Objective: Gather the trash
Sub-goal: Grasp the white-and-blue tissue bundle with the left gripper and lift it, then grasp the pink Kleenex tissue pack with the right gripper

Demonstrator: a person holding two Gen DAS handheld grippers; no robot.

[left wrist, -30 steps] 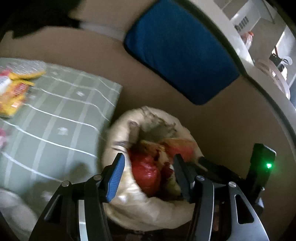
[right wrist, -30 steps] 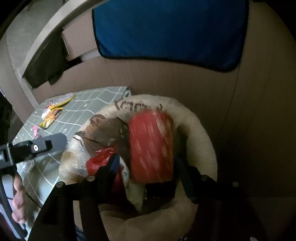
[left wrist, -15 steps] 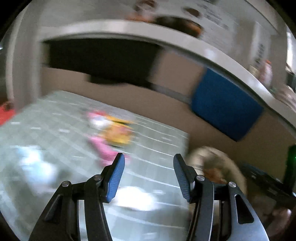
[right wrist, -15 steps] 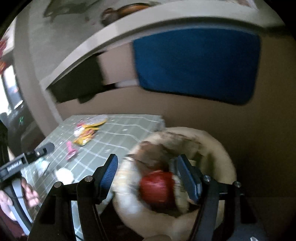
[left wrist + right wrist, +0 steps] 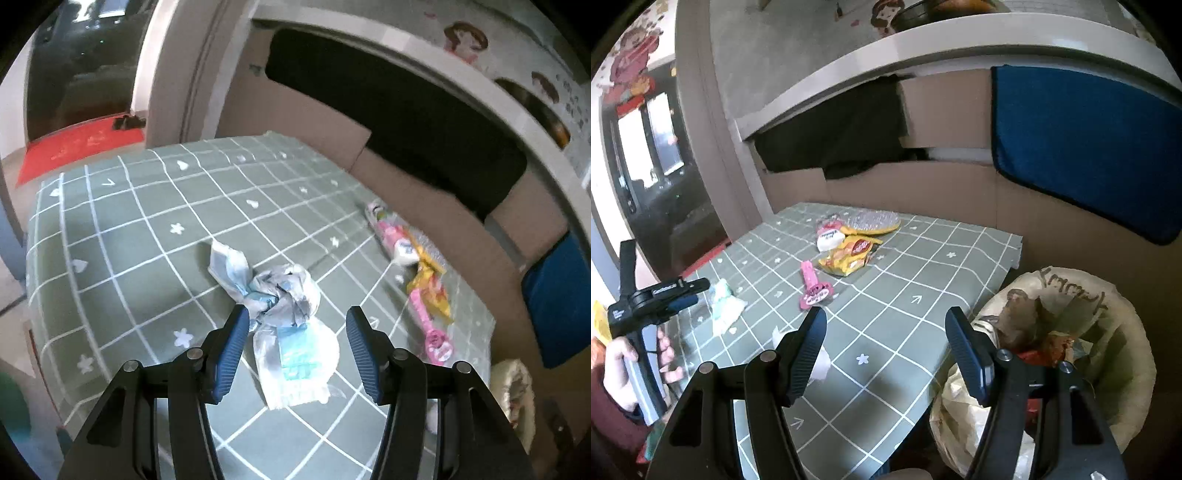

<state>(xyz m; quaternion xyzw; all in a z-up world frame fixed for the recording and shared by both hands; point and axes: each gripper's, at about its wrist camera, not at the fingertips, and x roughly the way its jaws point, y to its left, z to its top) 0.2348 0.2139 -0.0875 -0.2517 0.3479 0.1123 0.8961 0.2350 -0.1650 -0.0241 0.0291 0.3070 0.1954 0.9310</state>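
With both the left tool (image 5: 297,347) and right tool (image 5: 884,352) released and empty, the crumpled wrapper (image 5: 280,295) on the desk (image 5: 122,240) is being approached, left of the trash bag (image 5: 1071,332); closing on it comes next.

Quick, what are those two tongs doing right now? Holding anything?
Left tongs: open, empty, above the crumpled white wrapper.
Right tongs: open, empty, near the trash bag.
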